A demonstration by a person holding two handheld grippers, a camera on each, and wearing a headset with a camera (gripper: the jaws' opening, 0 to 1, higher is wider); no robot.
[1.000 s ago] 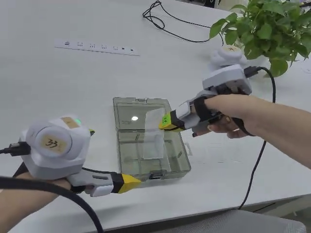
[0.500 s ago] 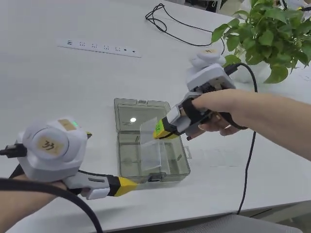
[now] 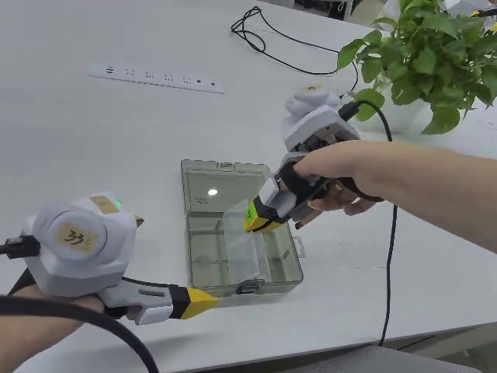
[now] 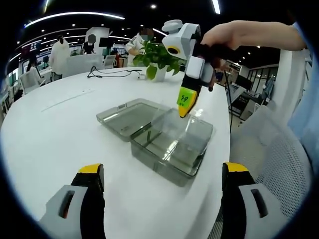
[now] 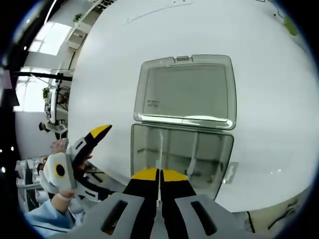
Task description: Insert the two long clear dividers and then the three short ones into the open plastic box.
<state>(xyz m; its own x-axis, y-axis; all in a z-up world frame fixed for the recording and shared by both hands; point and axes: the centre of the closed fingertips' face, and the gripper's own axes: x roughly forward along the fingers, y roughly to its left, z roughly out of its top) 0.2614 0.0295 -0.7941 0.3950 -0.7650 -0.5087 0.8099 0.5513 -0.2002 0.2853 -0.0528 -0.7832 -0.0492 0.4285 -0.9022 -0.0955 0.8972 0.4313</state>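
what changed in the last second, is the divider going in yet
The right gripper, shut on the clear divider, moved further in over the open box and down, so the divider's lower edge now reaches into the tray. The left gripper stayed open by the box's near edge, and the box did not shift.

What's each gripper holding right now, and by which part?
Right gripper pinches a clear divider by its top edge, over the box. Left gripper is open, holding nothing.
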